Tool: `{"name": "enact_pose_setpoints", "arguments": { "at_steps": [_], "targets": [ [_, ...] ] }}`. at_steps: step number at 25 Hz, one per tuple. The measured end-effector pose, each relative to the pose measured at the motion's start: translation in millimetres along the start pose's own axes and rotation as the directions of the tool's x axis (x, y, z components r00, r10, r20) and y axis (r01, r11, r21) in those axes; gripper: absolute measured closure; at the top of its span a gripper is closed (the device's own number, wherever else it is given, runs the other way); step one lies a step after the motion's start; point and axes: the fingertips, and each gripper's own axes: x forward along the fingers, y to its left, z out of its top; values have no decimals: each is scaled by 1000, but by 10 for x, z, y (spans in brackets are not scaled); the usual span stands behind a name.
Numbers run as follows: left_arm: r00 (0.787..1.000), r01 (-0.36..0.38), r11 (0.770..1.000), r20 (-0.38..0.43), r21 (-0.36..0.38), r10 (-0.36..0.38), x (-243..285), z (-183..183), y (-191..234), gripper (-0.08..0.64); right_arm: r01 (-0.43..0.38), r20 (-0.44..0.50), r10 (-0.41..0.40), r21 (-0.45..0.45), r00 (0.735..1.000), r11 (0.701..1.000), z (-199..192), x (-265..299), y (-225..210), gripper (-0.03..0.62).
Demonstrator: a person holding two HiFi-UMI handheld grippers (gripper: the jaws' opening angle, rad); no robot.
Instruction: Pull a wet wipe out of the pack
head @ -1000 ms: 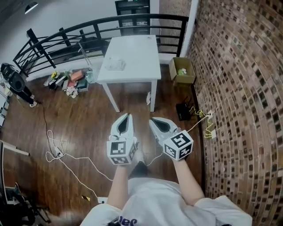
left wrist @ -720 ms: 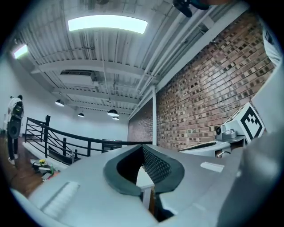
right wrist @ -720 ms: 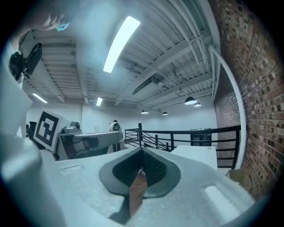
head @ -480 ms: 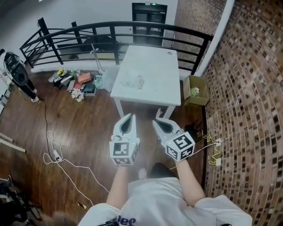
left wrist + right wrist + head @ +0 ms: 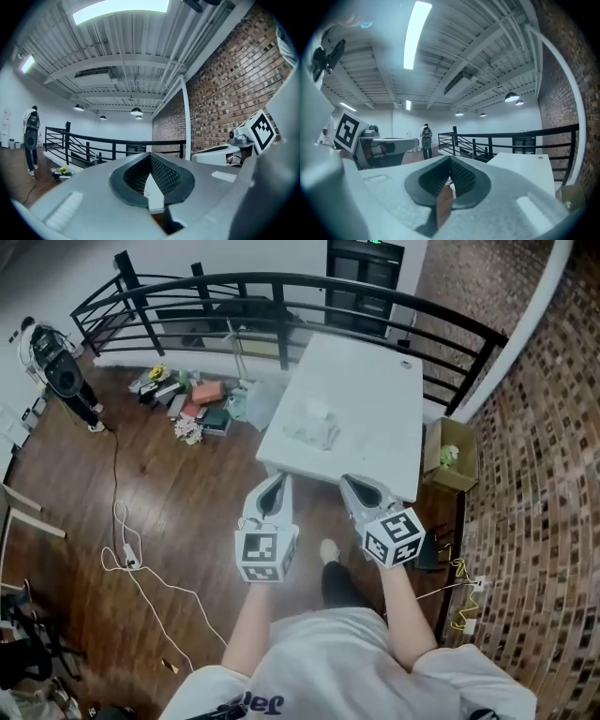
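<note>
The wet wipe pack (image 5: 314, 425) lies on the left part of a white table (image 5: 380, 381) ahead of me, pale and crinkled. Both grippers are held out level side by side, short of the table's near edge. My left gripper (image 5: 278, 480) is shut with nothing in it; its jaws meet at the tip in the left gripper view (image 5: 150, 155). My right gripper (image 5: 349, 482) is also shut and empty, and its tips touch in the right gripper view (image 5: 450, 160). The table top (image 5: 525, 161) shows to the right there.
A black railing (image 5: 281, 285) curves behind the table. A brick wall (image 5: 553, 484) runs along the right, with an open cardboard box (image 5: 450, 457) at its foot. Floor clutter (image 5: 192, 404) and white cables (image 5: 131, 559) lie left. A person (image 5: 425, 137) stands far off.
Both grippers have travelled forward together, still shut. The table and wipe pack have come much closer, and the near table edge now sits just past the fingertips.
</note>
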Motion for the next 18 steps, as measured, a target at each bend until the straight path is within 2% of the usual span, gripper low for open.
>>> {"name": "enact_pose_setpoints", "arguments": {
  "at_steps": [6, 10, 14, 18],
  "targets": [
    [999, -38, 999, 8, 12, 38, 1097, 314, 244, 545, -18, 21, 17, 49, 1000, 999, 266, 626, -1075, 600],
    [997, -74, 997, 1, 13, 74, 1531, 437, 321, 545, -22, 12, 22, 43, 1000, 999, 318, 812, -1676, 600],
    [994, -99, 995, -34, 11, 100, 1749, 154, 362, 545, -81, -86, 81, 0, 993, 997, 79, 1012, -2142, 584],
    [991, -101, 995, -94, -15, 99, 1948, -218, 537, 543, -166, -211, 147, -79, 966, 983, -140, 1351, -2386, 570]
  ]
}}
